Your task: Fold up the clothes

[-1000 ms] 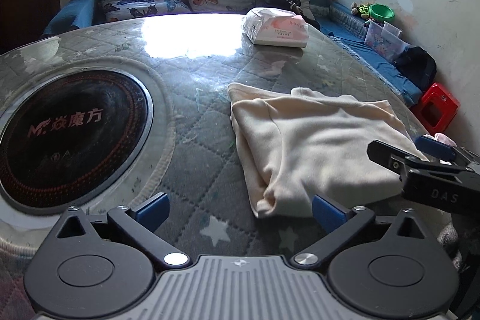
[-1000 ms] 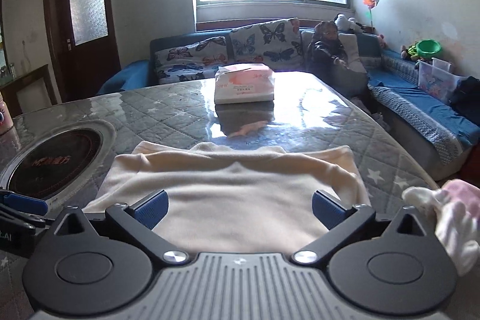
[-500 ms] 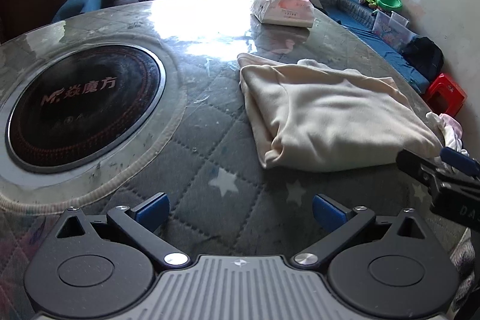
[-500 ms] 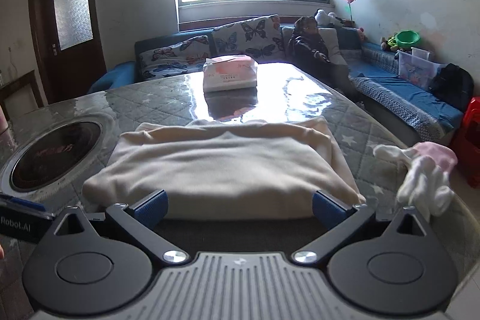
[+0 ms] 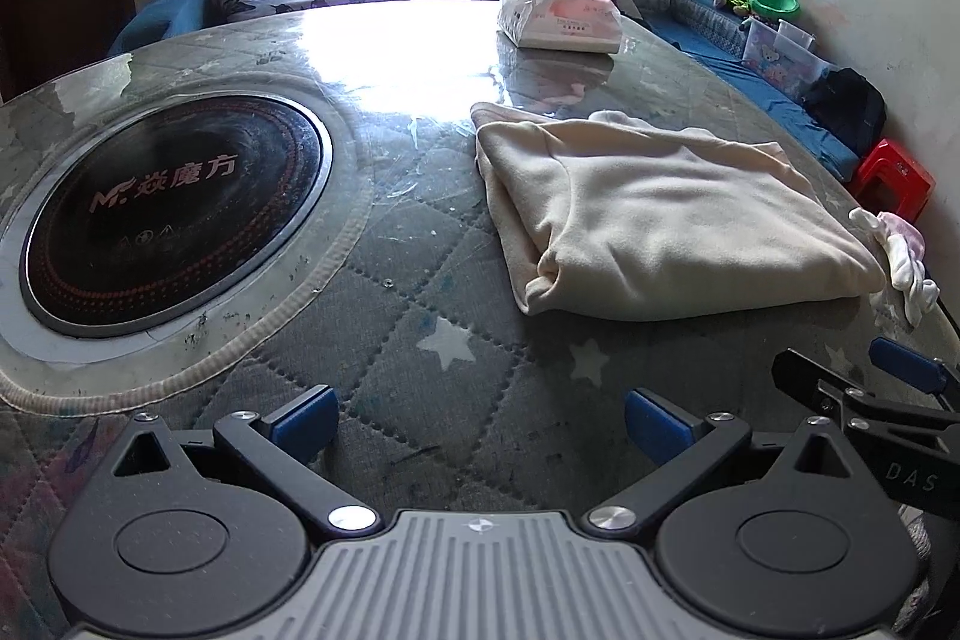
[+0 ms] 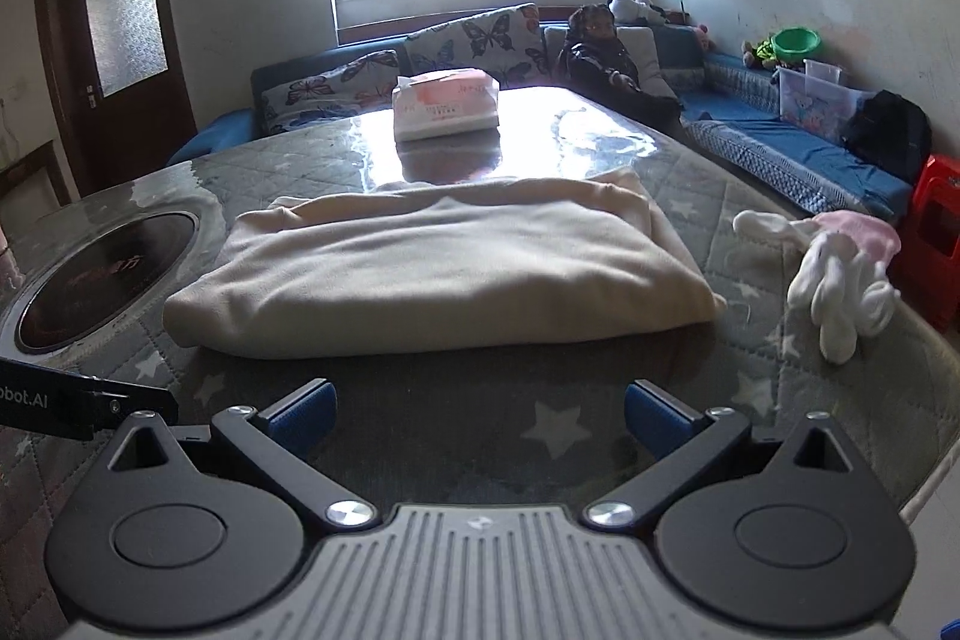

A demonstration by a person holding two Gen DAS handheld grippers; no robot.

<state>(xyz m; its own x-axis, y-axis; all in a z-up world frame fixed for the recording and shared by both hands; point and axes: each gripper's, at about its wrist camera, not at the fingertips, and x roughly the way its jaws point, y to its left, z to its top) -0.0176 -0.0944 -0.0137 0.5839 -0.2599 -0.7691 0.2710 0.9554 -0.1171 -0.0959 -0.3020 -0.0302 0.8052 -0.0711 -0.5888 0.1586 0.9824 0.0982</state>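
Both grippers have been drawn back from the folded cream fleece garment [image 6: 438, 274]; left gripper [image 5: 480, 418] and right gripper [image 6: 477, 409] are spread wide, empty. The garment is left on the grey quilted star-patterned tabletop [image 5: 420, 292], beside a round black inset hotplate [image 5: 168, 214].

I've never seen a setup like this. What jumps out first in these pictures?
A folded cream garment lies mid-table, with small white and pink clothes to its right near the edge. A round black cooktop is set into the table on the left, and a tissue pack sits at the far side.
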